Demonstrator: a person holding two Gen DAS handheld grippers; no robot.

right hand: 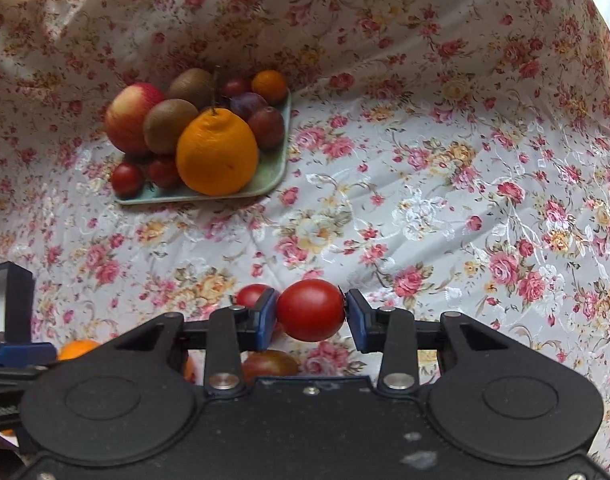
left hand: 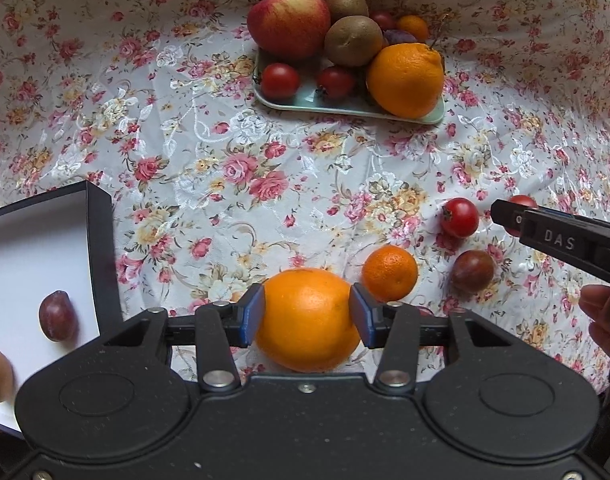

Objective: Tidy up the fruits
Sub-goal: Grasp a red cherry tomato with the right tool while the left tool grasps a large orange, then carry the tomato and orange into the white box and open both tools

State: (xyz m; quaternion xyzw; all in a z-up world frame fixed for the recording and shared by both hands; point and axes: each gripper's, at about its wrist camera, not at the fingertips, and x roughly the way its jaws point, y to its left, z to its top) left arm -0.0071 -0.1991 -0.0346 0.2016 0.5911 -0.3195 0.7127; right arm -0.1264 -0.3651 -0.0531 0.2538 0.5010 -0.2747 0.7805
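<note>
gripping a large round orange (left hand: 308, 320) squarely between its pads, left gripper (left hand: 307, 314) sits just right of the white-lined box (left hand: 37, 248); right gripper (right hand: 311, 312) clamps a small red tomato (right hand: 311, 310).

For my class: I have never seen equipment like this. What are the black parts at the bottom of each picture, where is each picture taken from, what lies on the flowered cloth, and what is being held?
No robot is here: a person carries a hand-held gripping tool in each hand. Each picture comes from a fisheye camera on one tool, looking forward along its two blue-padded fingers.

In the left view, the left tool has its pads against a large orange. In the right view, the right tool brackets a red tomato.

On the floral tablecloth a pale green tray holds an apple, kiwis, tomatoes, plums and oranges. Loose nearby lie a small orange, a tomato and a dark plum. A white-lined box at the left holds a plum and a kiwi.
</note>
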